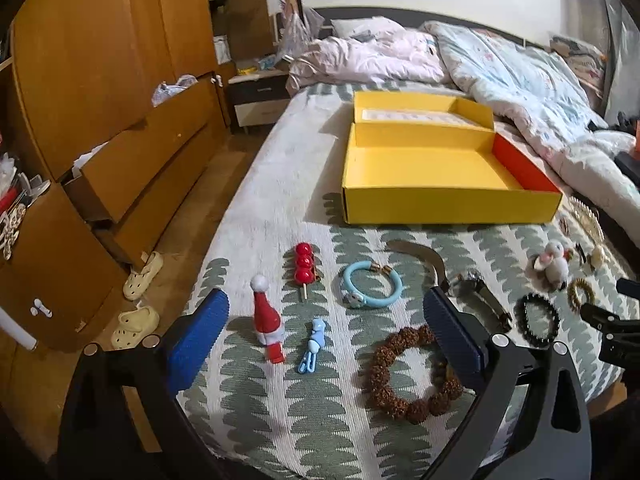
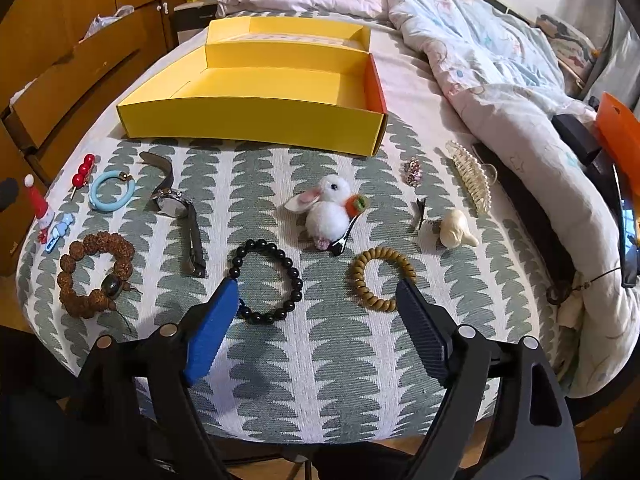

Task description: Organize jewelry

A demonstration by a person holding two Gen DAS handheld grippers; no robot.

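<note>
An open yellow box (image 1: 448, 200) (image 2: 256, 120) lies empty on the patterned bed cover, beyond the jewelry. My left gripper (image 1: 326, 310) is open above the Santa-hat clip (image 1: 267, 322), the blue clip (image 1: 314, 346) and the brown seed bracelet (image 1: 404, 372); nothing is between its fingers. Further off lie the red berry pin (image 1: 304, 266), the blue bangle (image 1: 370, 285) and the watch (image 1: 476, 292). My right gripper (image 2: 316, 292) is open over the black bead bracelet (image 2: 268, 280) and the tan coil tie (image 2: 380, 276), holding nothing. A white rabbit clip (image 2: 328, 208) lies beyond them.
A pearl claw clip (image 2: 472, 172), a small pink brooch (image 2: 413, 172) and a cream figurine clip (image 2: 452, 230) lie to the right. Rumpled quilts (image 2: 500, 80) cover the bed's far and right side. A wooden wardrobe with drawers (image 1: 120, 140) stands left, slippers (image 1: 140, 276) on the floor.
</note>
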